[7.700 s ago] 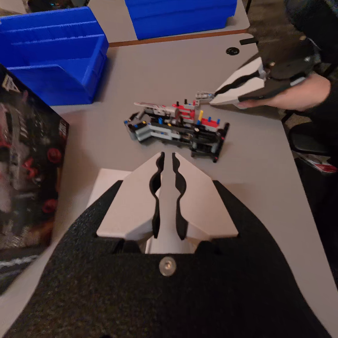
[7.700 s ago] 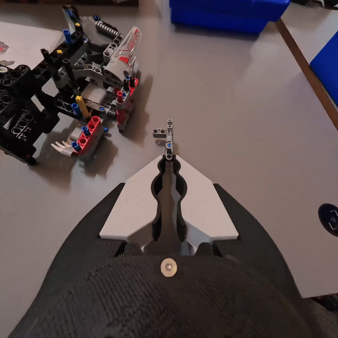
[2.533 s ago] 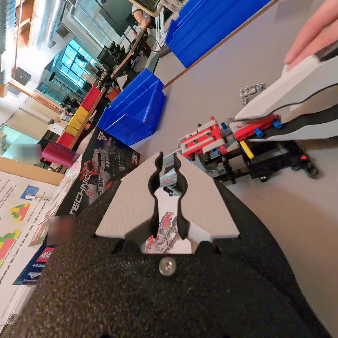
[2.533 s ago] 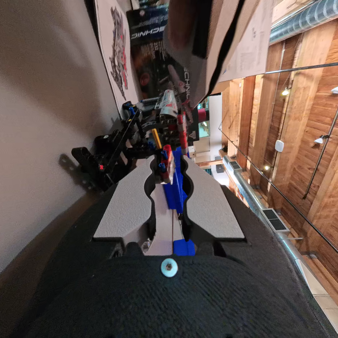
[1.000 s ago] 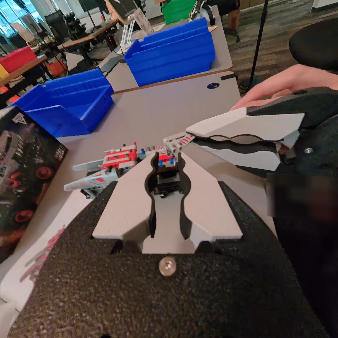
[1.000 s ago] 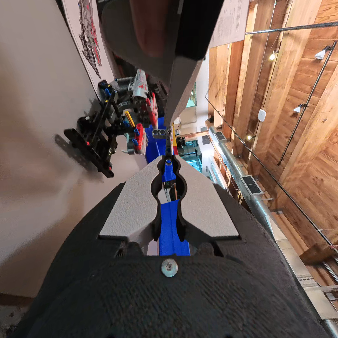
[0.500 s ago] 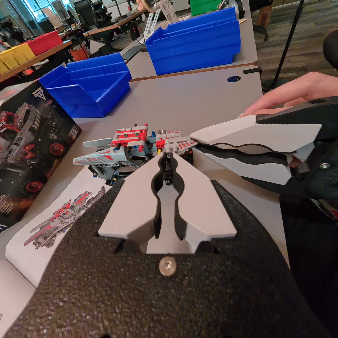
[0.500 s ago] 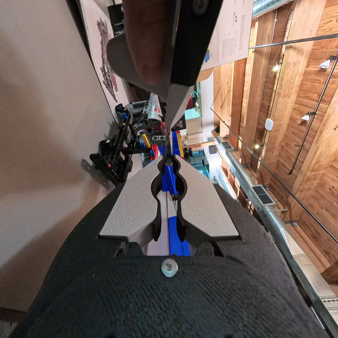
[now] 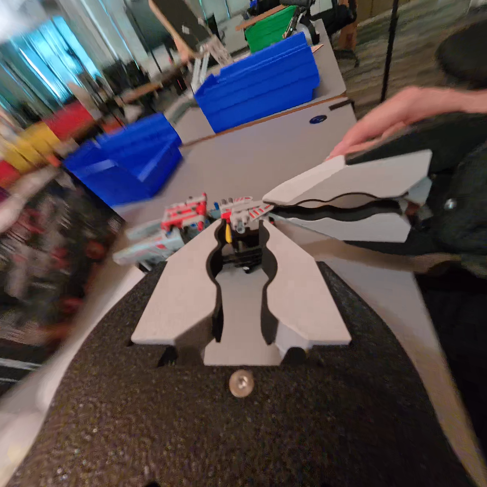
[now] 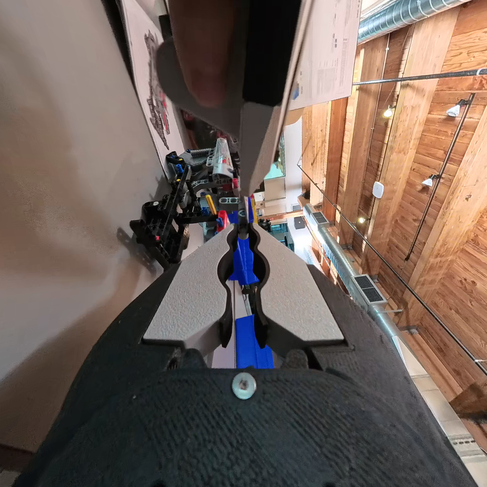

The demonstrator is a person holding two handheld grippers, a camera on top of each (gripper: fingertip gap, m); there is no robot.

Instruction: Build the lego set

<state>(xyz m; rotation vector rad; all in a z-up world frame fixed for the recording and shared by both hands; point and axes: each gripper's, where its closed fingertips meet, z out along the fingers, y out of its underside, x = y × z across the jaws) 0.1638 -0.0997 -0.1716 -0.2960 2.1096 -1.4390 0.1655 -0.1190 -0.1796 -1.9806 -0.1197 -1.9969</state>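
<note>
The partly built lego model [image 9: 181, 218], black frame with red, grey and blue parts, lies on the grey table [image 9: 263, 158]. My left gripper [image 9: 239, 224] is open, its fingers either side of the model's near end, gripping nothing. My right gripper [image 9: 266, 207] comes in from the right, shut on a small grey lego piece [image 9: 241, 213] held at the model's top. The right wrist view is rolled sideways: the right gripper [image 10: 243, 226] pinches the grey piece [image 10: 229, 200] beside the model [image 10: 181, 200], and one left finger [image 10: 253, 158] reaches down to it.
Two blue bins [image 9: 126, 163] [image 9: 258, 87] stand behind the model. The dark lego box [image 9: 39, 250] is at the left, blurred. A printed instruction sheet [image 10: 155, 100] lies beyond the model. A person's hand [image 9: 382, 118] holds the right gripper. The grippers are tip to tip, or close to it.
My left gripper's jaws have spread wider around the model's end and the view has swung, blurring the left side. The right gripper still holds the grey piece at the model.
</note>
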